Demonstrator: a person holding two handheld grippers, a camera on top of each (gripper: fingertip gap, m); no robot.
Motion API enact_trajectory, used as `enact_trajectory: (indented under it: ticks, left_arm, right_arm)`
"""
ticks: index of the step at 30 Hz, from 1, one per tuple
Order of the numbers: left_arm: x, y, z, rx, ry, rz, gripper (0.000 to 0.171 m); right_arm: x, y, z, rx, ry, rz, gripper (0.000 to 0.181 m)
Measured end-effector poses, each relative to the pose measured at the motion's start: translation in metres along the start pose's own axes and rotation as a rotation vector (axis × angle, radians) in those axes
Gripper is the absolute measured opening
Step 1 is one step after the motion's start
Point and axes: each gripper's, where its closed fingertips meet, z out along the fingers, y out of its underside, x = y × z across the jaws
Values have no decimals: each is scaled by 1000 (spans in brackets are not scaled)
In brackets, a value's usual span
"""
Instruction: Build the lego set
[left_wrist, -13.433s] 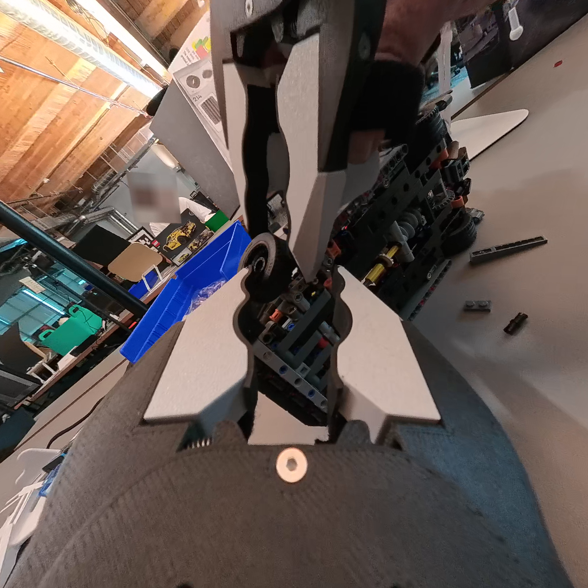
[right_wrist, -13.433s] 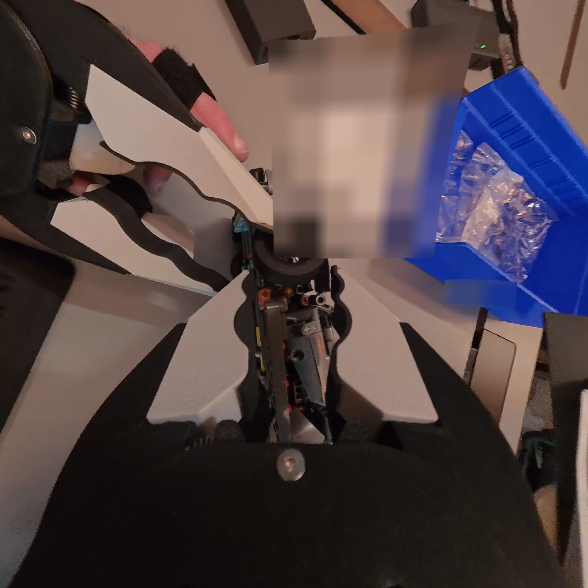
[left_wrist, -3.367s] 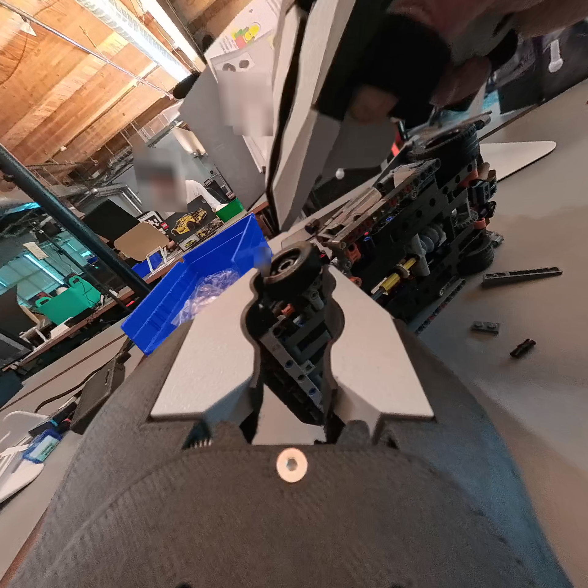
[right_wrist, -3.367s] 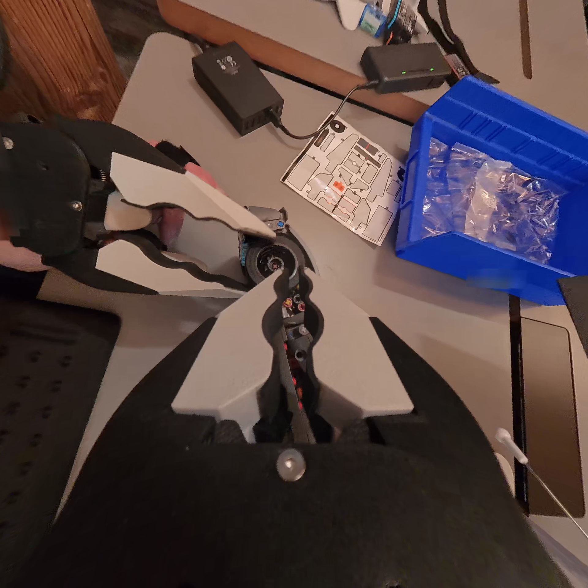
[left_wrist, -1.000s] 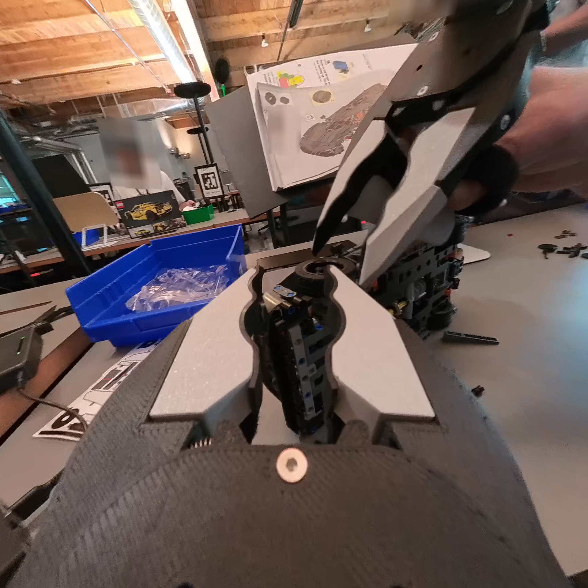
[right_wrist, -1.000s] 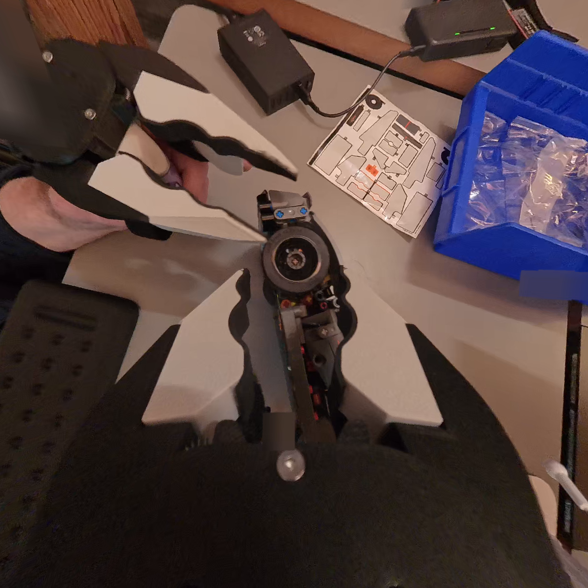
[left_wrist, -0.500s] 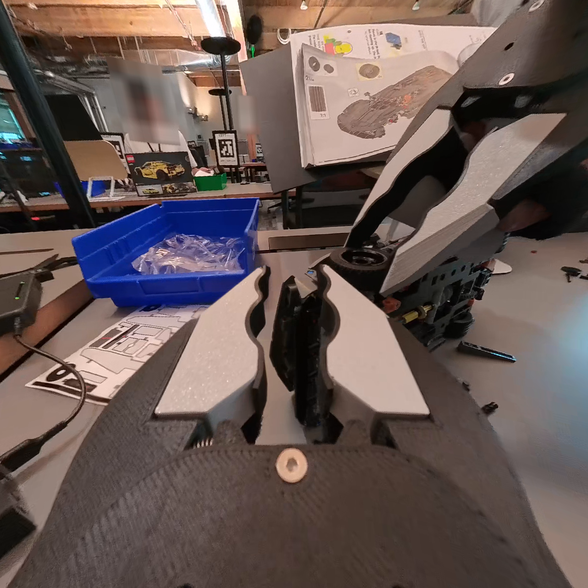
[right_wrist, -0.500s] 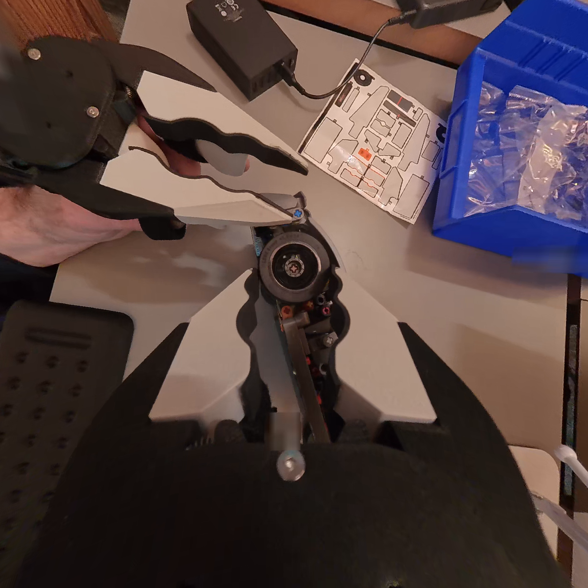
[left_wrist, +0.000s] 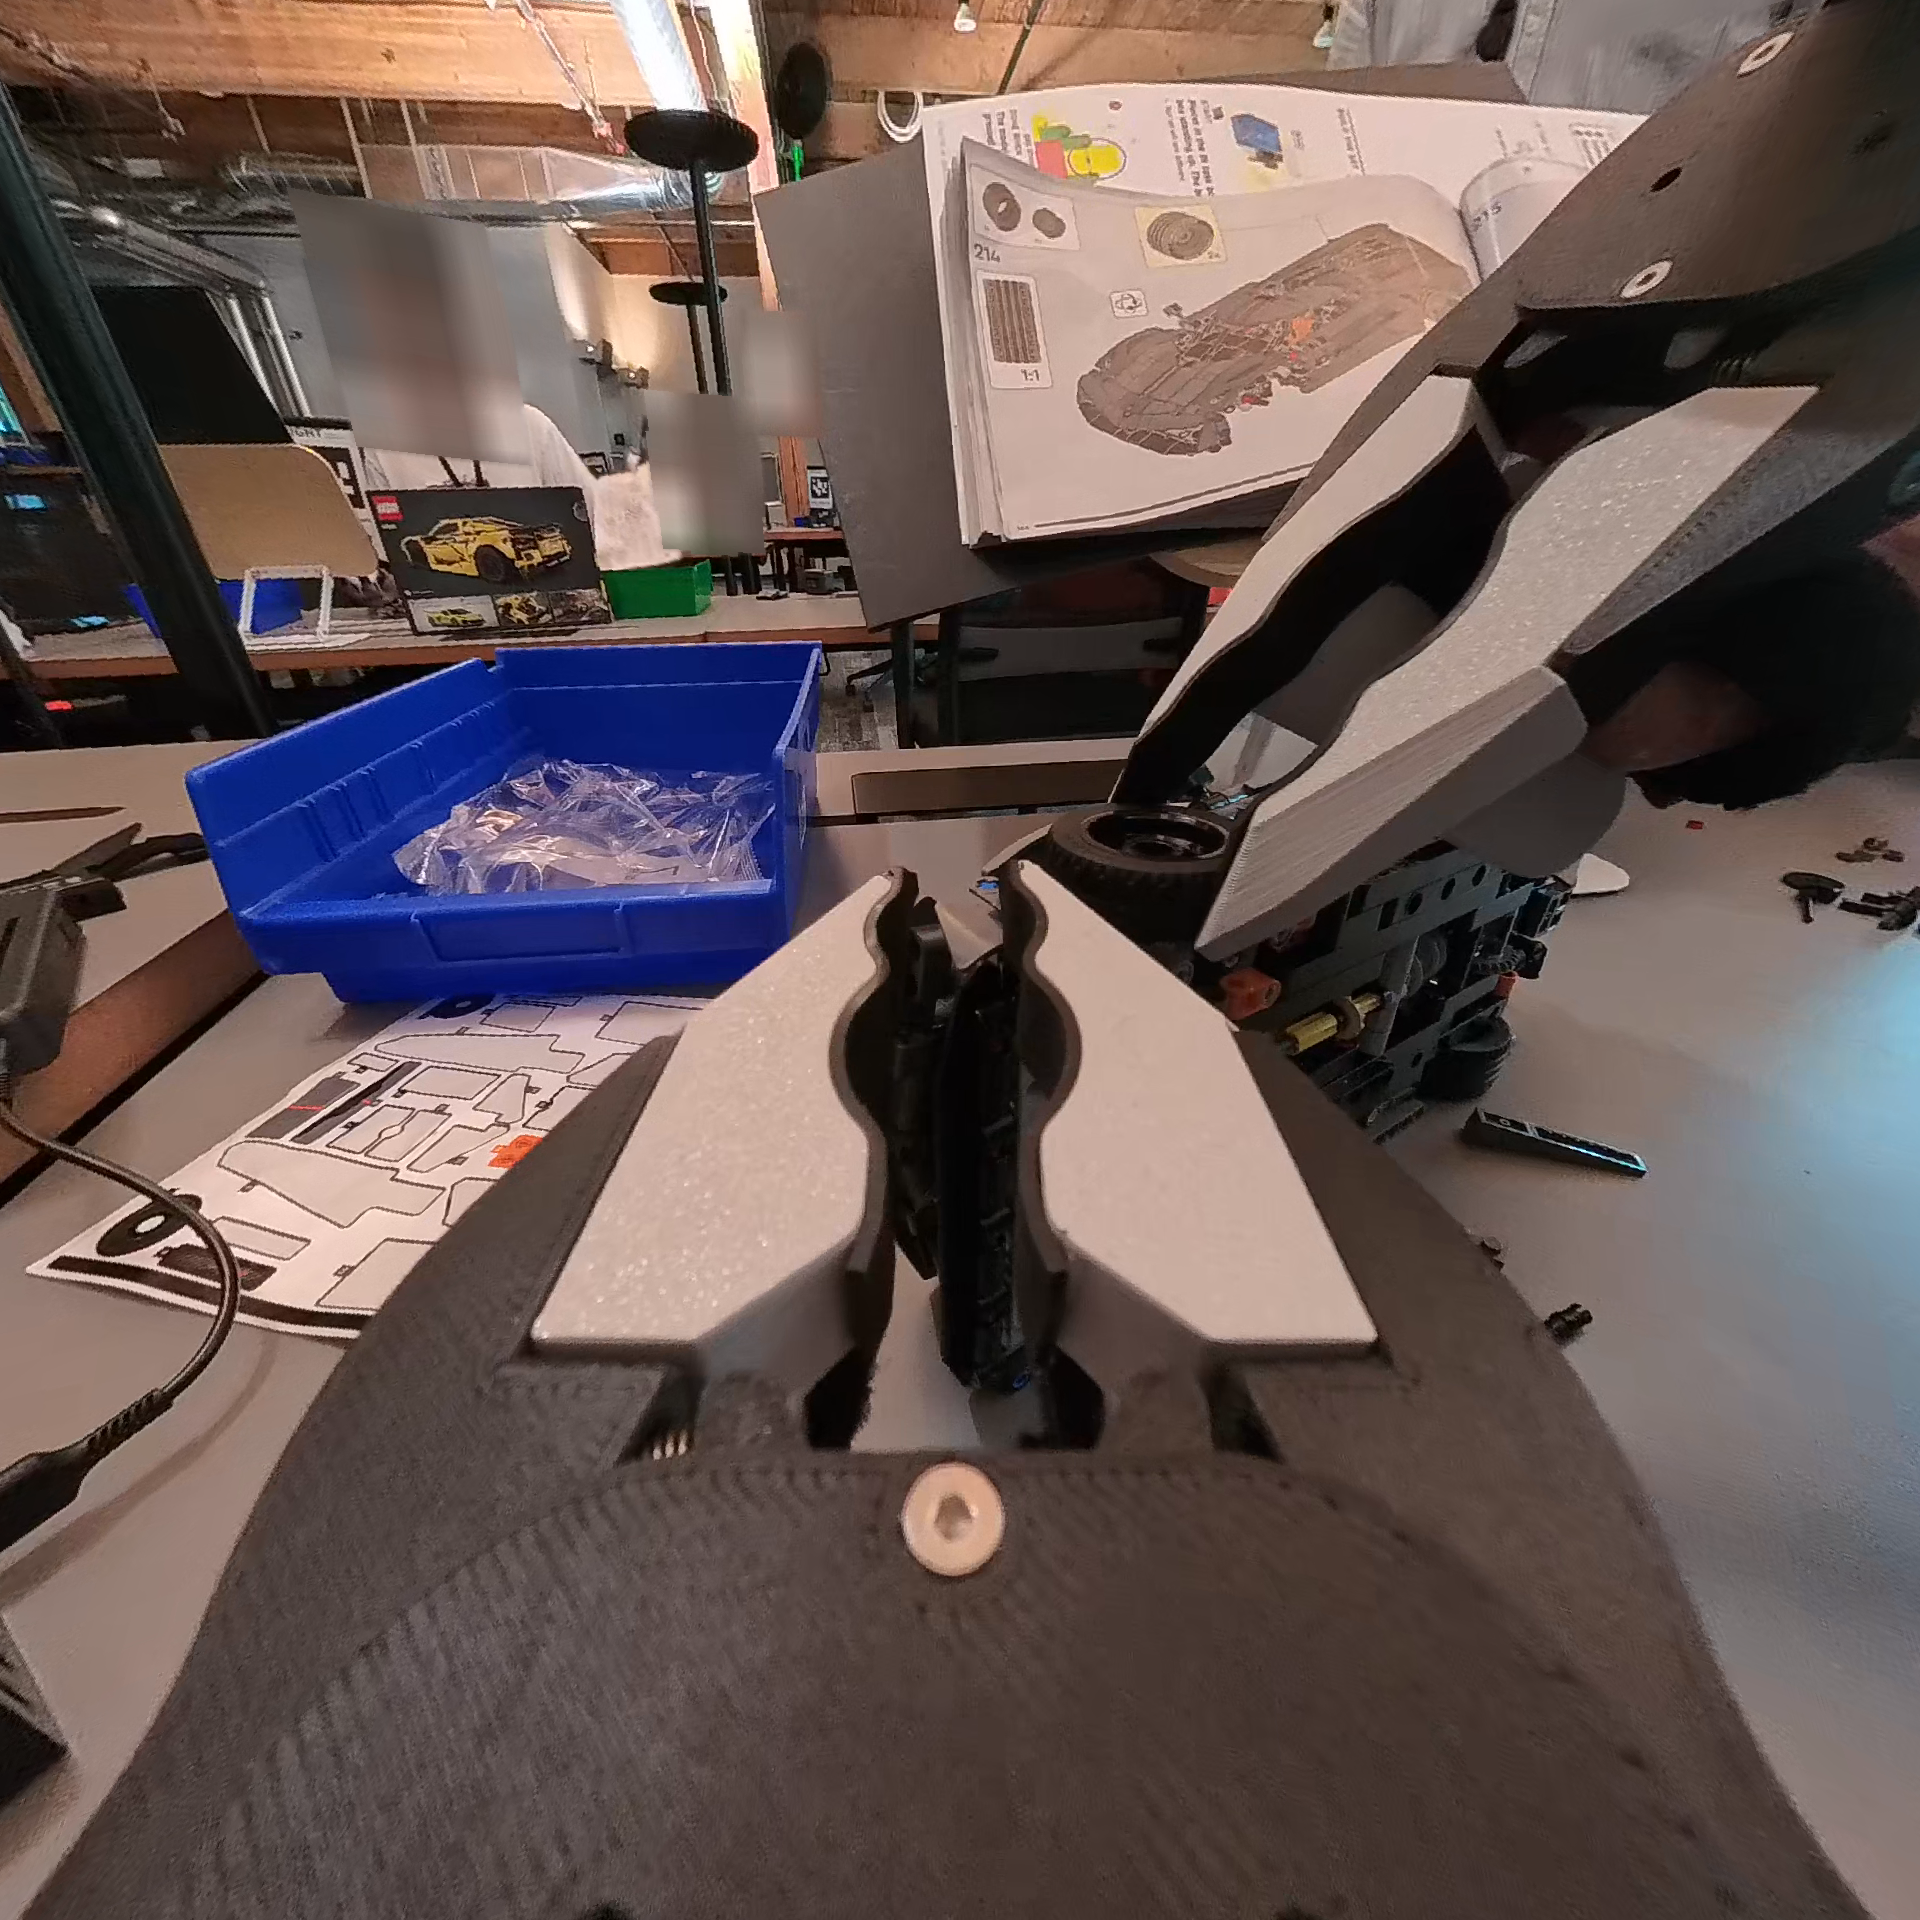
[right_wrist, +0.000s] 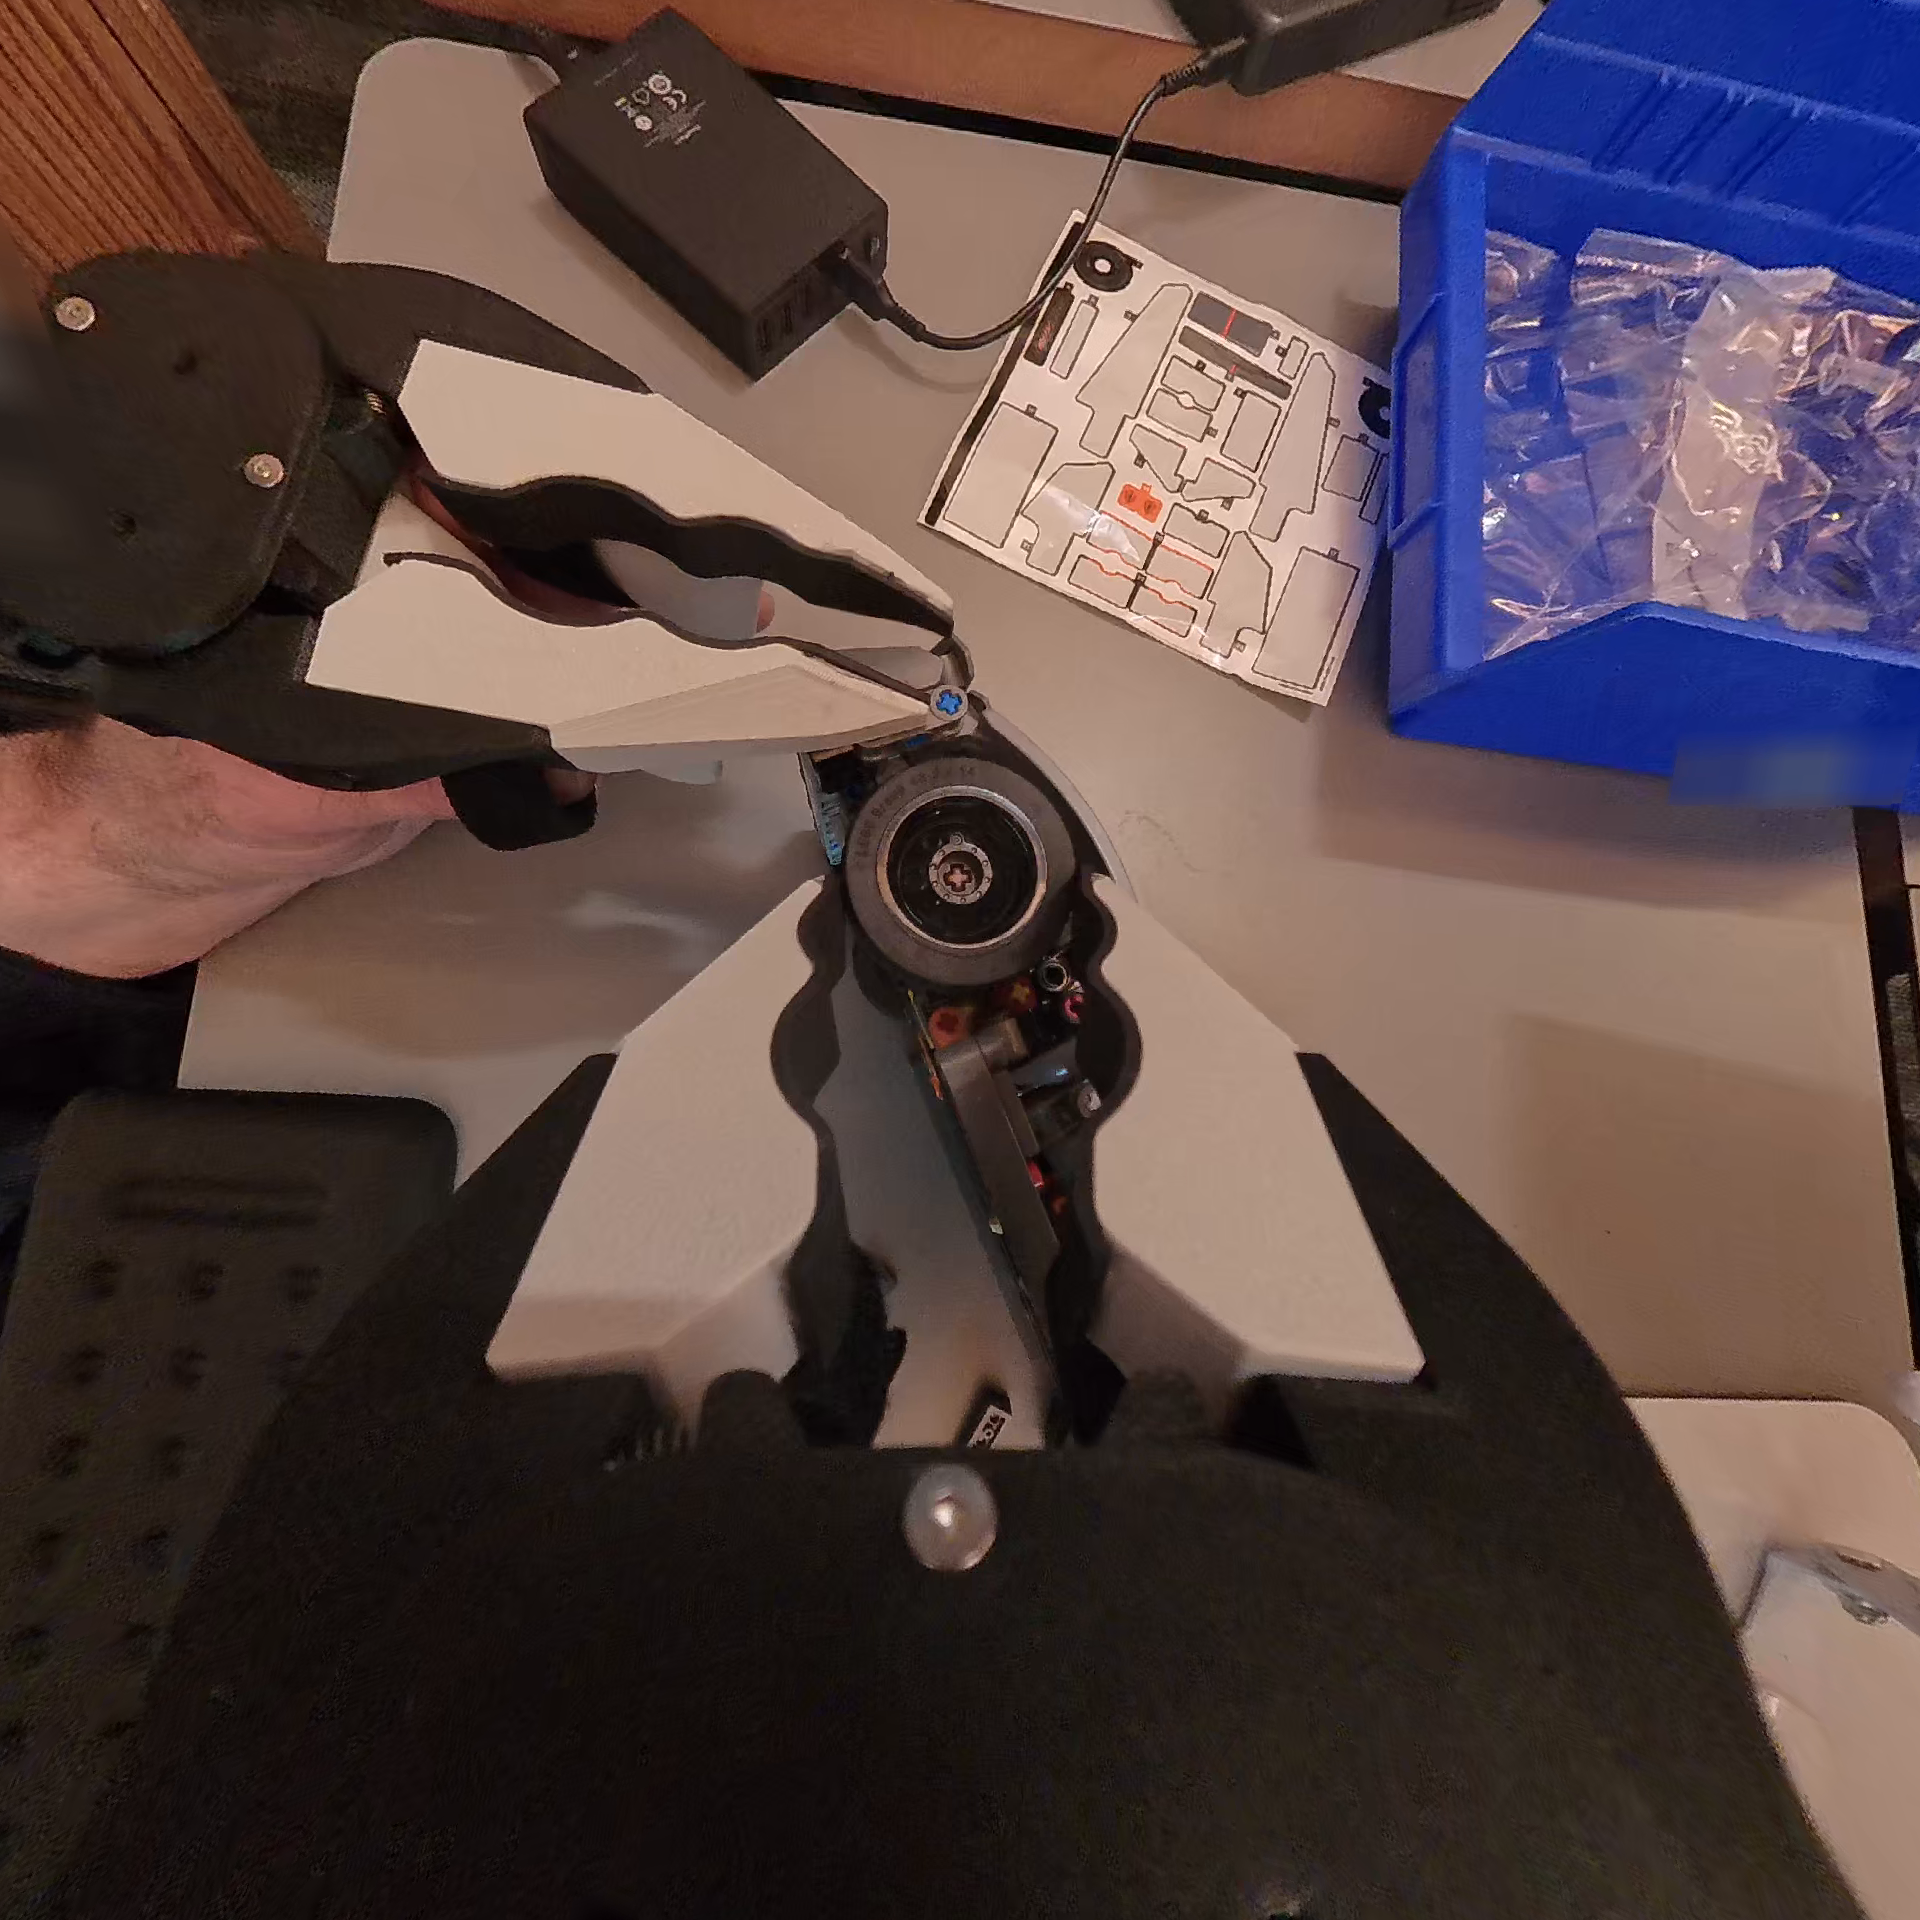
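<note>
Over grey table (right_wrist: 1455, 987), lego car (right_wrist: 966, 935) sits clamped between right tongs (right_wrist: 961, 914).

The left gripper (left_wrist: 961, 904) has its fingers drawn nearly together, tips just apart, seemingly clamped. The right gripper (right_wrist: 961, 914) angles down from above, fingers spread partway, its tips just ahead of the left's.

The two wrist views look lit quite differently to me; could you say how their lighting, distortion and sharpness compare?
Left wrist view: cool daylight, bright sheen on the table, strong wide-angle bending at the edges, instruction booklet sharp. Right wrist view: warmer and dimmer, soft shadows under the chassis and the left gripper; the wheel is crisp, the blue bin slightly soft.
</note>
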Motion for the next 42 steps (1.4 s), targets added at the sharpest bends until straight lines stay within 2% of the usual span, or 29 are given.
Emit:
enact_trajectory:
  ticks: [6, 9, 12, 17, 22, 30, 37, 42]
  left_arm:
    - [-2, -1, -1, 1, -7, -4, 4]
    - [0, 0, -1, 0, 0, -1, 11]
    - [2, 0, 0, -2, 12, 6, 16]
    - [4, -6, -3, 26, 17, 34, 28]
    - [8, -8, -6, 40, 41, 44, 38]
    - [15, -13, -8, 51, 49, 101, 50]
    - [31, -13, -11, -18, 30, 249, 57]
    - [68, -26, -11, -38, 69, 357, 60]
  right_arm:
    - [-1, -1, 0, 5, 14, -29, 41]
    - [1, 0, 0, 4, 26, -51, 42]
    - [3, -1, -8, -2, 63, -87, 58]
    - [3, -13, -44, 34, 152, -125, 63]
    - [-2, -8, -93, 86, 228, -125, 54]
    - [-1, 50, -164, 172, 311, 14, 45]
    - [0, 126, -184, 227, 341, 159, 43]
    - [10, 175, -198, 206, 379, 232, 42]
